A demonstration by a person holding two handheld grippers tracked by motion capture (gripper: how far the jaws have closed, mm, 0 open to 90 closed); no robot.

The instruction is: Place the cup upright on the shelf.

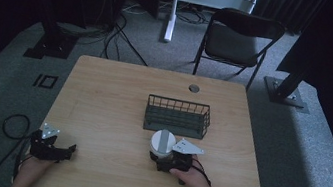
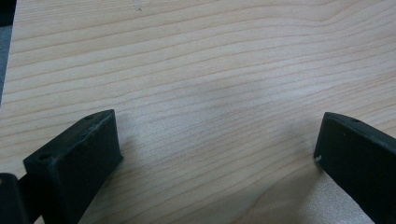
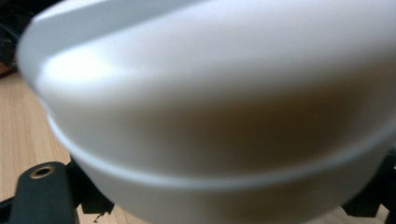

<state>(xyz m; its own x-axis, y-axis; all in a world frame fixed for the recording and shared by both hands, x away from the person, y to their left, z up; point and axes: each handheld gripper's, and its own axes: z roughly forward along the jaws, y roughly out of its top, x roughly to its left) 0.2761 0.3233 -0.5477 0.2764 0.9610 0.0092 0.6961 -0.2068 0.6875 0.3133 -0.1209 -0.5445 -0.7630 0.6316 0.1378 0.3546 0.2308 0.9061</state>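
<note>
High view has a light wooden table (image 1: 118,96) with a dark wire basket (image 1: 177,117) sitting a bit past the middle, so I'll use the basket as the reference point for everything.

Just on the near side of the basket, very close to its front wall, there's a white round container (image 1: 162,142) with a grey stripe across its top. The right gripper (image 1: 164,158) is right up against it from the person's side, with its grey three-cornered plate (image 1: 187,148) sticking out beside the container. In the right gripper view the white container (image 3: 219,107) is huge and blurry, sitting between the black jaws, with a jaw peeking out at each lower corner. Looks like the jaws are clamped around it, so I'd call that a grip on the container.

The left gripper (image 1: 65,151) is well off to the near left of the basket, by the table's near-left corner, lying low over the wood. The left gripper view shows its two jaws spread wide apart with just bare wood grain (image 2: 210,93) between them.

Beyond the basket, off the table, a folding chair (image 1: 239,36) stands on the grey carpet.
</note>
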